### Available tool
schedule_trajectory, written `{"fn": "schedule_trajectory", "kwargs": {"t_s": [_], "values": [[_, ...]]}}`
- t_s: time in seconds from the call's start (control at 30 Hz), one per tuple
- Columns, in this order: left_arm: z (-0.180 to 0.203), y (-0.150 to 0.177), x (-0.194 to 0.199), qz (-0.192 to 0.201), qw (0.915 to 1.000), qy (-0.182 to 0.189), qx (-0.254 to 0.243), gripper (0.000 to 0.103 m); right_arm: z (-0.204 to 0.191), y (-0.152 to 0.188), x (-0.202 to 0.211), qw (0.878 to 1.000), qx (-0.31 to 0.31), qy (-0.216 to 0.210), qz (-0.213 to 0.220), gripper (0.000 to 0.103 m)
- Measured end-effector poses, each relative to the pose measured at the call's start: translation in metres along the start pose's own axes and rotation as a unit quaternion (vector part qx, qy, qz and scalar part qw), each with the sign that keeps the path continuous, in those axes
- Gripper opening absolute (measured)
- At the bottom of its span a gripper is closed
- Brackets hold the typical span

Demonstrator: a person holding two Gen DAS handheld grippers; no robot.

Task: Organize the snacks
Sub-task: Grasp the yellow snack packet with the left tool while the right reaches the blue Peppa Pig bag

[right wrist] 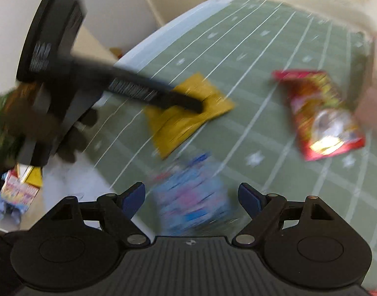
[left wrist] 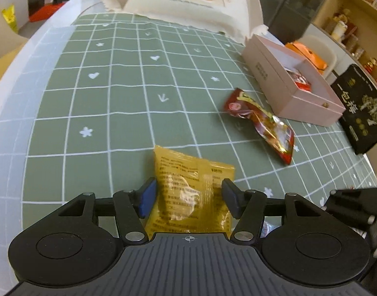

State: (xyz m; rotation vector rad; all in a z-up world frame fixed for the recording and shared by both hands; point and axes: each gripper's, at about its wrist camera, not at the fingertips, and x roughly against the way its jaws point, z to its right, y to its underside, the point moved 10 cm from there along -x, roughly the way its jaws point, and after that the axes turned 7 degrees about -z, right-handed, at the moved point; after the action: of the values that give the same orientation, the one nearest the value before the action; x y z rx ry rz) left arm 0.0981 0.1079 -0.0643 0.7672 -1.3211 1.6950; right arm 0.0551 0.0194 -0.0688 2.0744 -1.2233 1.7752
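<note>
Left wrist view: yellow snack packet (left wrist: 192,192) between spread jaws; right jaws spread around blurred blue packet (right wrist: 191,199).

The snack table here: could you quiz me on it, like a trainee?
1. True or false: the left gripper has its fingers on either side of the yellow packet.
2. Which snack lies nearest the pink box? A) yellow packet B) red packet C) blue packet
3. What pattern is on the green tablecloth?

Key: 1 true; 2 B; 3 a white grid.
</note>
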Motion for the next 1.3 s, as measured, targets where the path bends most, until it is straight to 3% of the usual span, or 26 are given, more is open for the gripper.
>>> {"fn": "schedule_trajectory", "kwargs": {"t_s": [0.07,0.13,0.2,0.3,0.47,0.63,0.77,0.87,0.93,1.03,1.13,1.3], "values": [[0.007,0.001,0.001,0.000,0.9999,-0.004,-0.010,0.063,-0.010,0.007,-0.006,0.999,0.017,0.029,0.006,0.082],[0.015,0.004,0.004,-0.001,0.9997,-0.002,-0.023,0.062,-0.012,0.013,-0.006,0.994,0.051,0.092,0.013,0.069],[0.024,0.007,0.005,-0.006,0.9993,0.001,-0.037,0.062,-0.008,0.020,0.002,0.992,0.049,0.113,0.017,0.063],[0.043,0.017,0.002,-0.018,0.9973,-0.007,-0.071,0.062,0.020,0.031,0.021,0.991,-0.008,0.130,0.022,0.062],[0.082,0.029,-0.007,-0.026,0.9938,0.002,-0.108,0.062,0.085,0.051,0.054,0.975,-0.116,0.186,0.039,0.061],[0.107,0.029,-0.018,-0.014,0.9869,-0.046,-0.154,0.066,0.133,0.074,0.077,0.954,-0.186,0.227,0.059,0.061],[0.116,0.032,-0.005,-0.008,0.9832,-0.051,-0.175,0.063,0.154,0.091,0.094,0.943,-0.227,0.232,0.077,0.070],[0.124,0.042,-0.009,-0.024,0.9753,-0.058,-0.212,0.064,0.157,0.101,0.109,0.939,-0.232,0.233,0.101,0.075],[0.131,0.046,-0.012,-0.021,0.9718,-0.063,-0.227,0.071,0.156,0.111,0.119,0.937,-0.234,0.236,0.106,0.077],[0.142,0.052,-0.022,-0.039,0.9727,-0.041,-0.225,0.083,0.151,0.132,0.130,0.935,-0.247,0.234,0.100,0.078],[0.152,0.061,-0.028,-0.043,0.9648,-0.049,-0.255,0.089,0.142,0.148,0.125,0.934,-0.265,0.225,0.087,0.078],[0.143,0.059,-0.026,-0.040,0.9725,-0.050,-0.224,0.082,0.135,0.166,0.113,0.920,-0.305,0.233,0.081,0.083]]}}
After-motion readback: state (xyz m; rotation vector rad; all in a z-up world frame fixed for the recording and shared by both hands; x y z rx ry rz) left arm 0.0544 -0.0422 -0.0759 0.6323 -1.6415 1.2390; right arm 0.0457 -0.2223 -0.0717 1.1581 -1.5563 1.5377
